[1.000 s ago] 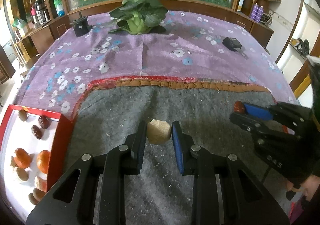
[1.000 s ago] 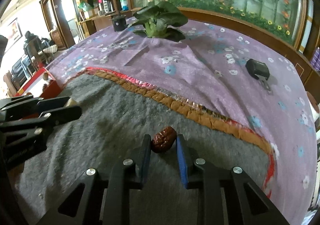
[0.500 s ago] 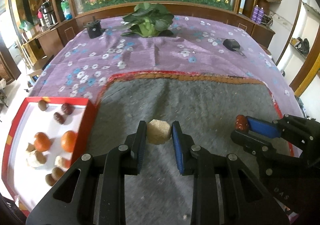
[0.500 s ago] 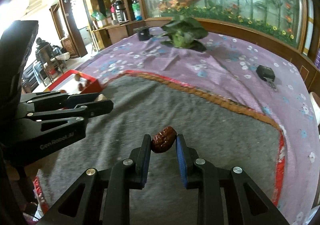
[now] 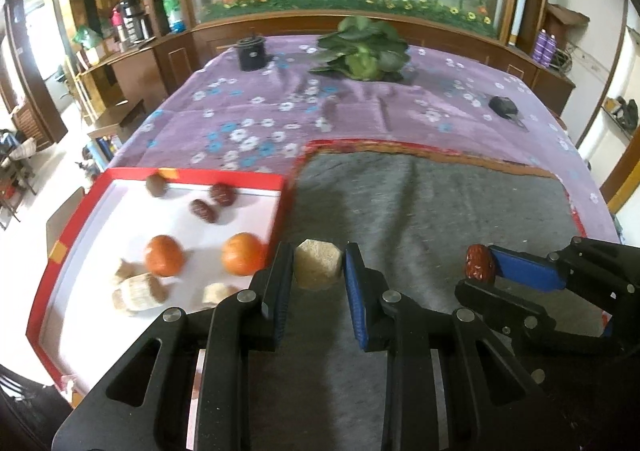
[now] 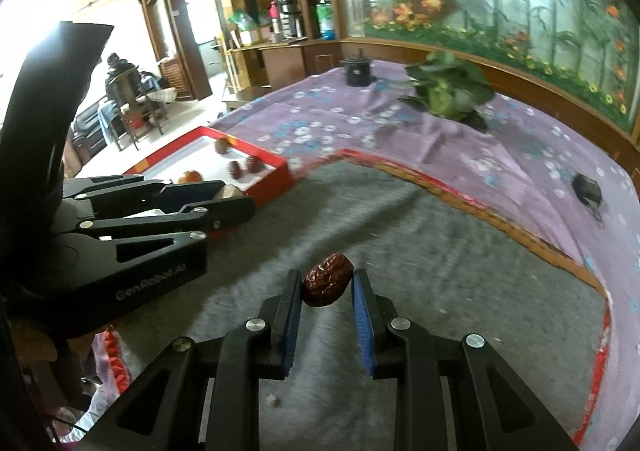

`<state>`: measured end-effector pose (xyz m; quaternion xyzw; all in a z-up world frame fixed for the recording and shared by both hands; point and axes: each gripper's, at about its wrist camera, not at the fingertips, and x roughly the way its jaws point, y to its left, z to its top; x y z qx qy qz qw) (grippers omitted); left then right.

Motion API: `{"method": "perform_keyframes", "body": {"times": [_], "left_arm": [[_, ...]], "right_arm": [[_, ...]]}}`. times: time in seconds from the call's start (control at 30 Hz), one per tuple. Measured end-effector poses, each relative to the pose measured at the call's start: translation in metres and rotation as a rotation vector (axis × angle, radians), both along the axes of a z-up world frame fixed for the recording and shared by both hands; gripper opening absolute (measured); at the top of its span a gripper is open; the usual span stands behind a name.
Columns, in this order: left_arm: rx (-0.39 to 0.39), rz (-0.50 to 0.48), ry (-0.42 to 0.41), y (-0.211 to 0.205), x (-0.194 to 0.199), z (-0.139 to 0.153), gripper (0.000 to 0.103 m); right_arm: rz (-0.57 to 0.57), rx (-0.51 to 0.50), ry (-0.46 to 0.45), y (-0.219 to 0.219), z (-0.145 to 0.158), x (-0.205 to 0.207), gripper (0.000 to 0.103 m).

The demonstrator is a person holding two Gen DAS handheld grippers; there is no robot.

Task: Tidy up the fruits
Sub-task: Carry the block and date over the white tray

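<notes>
My left gripper (image 5: 318, 265) is shut on a pale tan fruit chunk (image 5: 318, 263) and holds it above the grey mat, just right of the red tray (image 5: 200, 173). The white tray floor holds two oranges (image 5: 242, 259), several red dates (image 5: 221, 194) and pale chunks (image 5: 136, 293). My right gripper (image 6: 327, 285) is shut on a wrinkled red date (image 6: 327, 285) above the mat; it also shows in the left wrist view (image 5: 480, 263) at the right. The left gripper shows in the right wrist view (image 6: 228, 197) near the tray (image 6: 272, 175).
A grey felt mat (image 5: 440, 203) with a red-orange border lies on a purple flowered tablecloth (image 5: 280, 111). At the back stand a leafy green vegetable (image 5: 362, 51), a black cylinder (image 5: 251, 53) and a black key fob (image 5: 503, 107).
Both grippers have swung left toward the red tray with their fruit still held. The tray now sits closer to the left gripper and fills more of its view.
</notes>
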<state>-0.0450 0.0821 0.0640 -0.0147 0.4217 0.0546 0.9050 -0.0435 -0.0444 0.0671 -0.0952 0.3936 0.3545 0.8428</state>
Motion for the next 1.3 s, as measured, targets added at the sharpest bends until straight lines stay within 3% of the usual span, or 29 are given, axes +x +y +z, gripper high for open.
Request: {"method": "perform_keyframes", "body": {"times": [0.77,1.3], "left_arm": [[0.000,0.209,0.010,0.110,-0.025,-0.007,0.025],[0.001,0.258,0.040,0.135,-0.029,-0.023,0.025]], "right_arm": [[0.189,-0.004,0.015,0.103,0.002,-0.015,0.024],[0.250,-0.038,0.034,0.158,-0.014,0.003,0.024]]}}
